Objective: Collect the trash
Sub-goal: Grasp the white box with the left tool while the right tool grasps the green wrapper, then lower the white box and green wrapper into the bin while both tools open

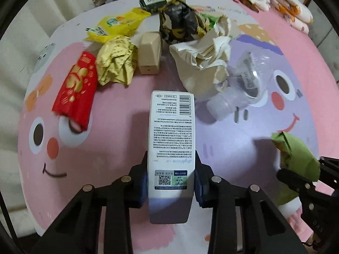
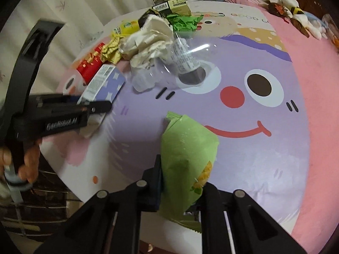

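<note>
Pink and purple cartoon-face bedding (image 1: 264,148) is what everything's laid out on. White carton (image 1: 172,139) is clamped between the left gripper (image 1: 171,182) pads near its lower end, most of its length sticking out past them, so it could probably pivot or slide out if swung fast. Green snack bag (image 2: 186,158) is pinched flat in the right gripper (image 2: 182,188); thin slippery film, could easily be lost. Crumpled paper (image 1: 203,63), clear bottle (image 1: 239,89) and red packet (image 1: 76,89) are left piled just beyond and could get knocked.
</note>
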### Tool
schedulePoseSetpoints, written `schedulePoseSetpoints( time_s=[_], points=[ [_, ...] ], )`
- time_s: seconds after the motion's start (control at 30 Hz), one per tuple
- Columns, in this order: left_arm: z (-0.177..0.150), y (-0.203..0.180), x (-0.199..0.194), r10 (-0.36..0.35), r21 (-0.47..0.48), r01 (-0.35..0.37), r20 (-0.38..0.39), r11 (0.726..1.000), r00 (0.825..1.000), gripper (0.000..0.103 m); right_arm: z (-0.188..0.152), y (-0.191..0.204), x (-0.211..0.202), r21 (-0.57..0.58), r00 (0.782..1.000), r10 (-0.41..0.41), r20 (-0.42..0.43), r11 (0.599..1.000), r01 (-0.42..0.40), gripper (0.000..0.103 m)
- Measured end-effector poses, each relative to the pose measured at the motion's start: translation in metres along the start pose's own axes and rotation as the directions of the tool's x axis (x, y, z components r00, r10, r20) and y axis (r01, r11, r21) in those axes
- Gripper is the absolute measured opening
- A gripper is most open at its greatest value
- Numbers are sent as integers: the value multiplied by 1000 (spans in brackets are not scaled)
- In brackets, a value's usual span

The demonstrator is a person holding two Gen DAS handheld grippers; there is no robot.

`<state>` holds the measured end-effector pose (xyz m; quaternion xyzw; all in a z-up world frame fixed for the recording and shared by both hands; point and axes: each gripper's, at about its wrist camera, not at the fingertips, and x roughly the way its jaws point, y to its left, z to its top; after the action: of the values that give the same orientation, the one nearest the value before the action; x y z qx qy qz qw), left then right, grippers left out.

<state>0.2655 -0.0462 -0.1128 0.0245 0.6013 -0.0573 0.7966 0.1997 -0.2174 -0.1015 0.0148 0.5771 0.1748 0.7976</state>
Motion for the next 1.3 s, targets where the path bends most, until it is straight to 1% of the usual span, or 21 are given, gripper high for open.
schedulePoseSetpoints(
  time_s=[0.13, 0.3, 0.4, 0.53, 0.7, 0.87, 1.03, 1.2, 1.3],
  points=[
    [-24, 0, -27, -12, -17, 13, 48, 1000, 999, 33, 2, 5, -9, 37, 998, 56, 19, 998, -57, 13],
    [-52, -7, -67, -12, -8, 13, 109, 1000, 994, 33, 0, 26, -27, 39, 994, 83, 66, 996, -85, 13],
    [-71, -2, -88, -10, 9, 9, 141, 1000, 990, 33, -8, 43, -39, 36, 990, 99, 99, 994, -103, 13],
    [-97, 8, -110, -15, 34, 9, 168, 999, 986, 33, -25, 65, -52, 41, 986, 110, 126, 992, -116, 13],
    [-151, 25, -135, -25, 33, 20, 177, 999, 984, 33, -68, 104, -56, 49, 988, 115, 99, 992, -120, 13],
    [-202, 39, -131, -53, 5, 53, 150, 999, 987, 33, -116, 135, -52, 35, 993, 104, 57, 994, -106, 13],
    [-243, 43, -108, -84, 15, 82, 96, 996, 992, 33, -160, 144, -42, 78, 996, 85, 31, 993, -87, 13],
    [-266, 43, -80, -105, 7, 104, 35, 995, 994, 33, -195, 143, -8, 162, 997, 77, -32, 984, -71, 13],
    [-273, 44, -61, -109, 9, 109, 13, 994, 994, 33, -205, 139, 17, 201, 995, 75, -58, 978, -62, 13]
  ],
)
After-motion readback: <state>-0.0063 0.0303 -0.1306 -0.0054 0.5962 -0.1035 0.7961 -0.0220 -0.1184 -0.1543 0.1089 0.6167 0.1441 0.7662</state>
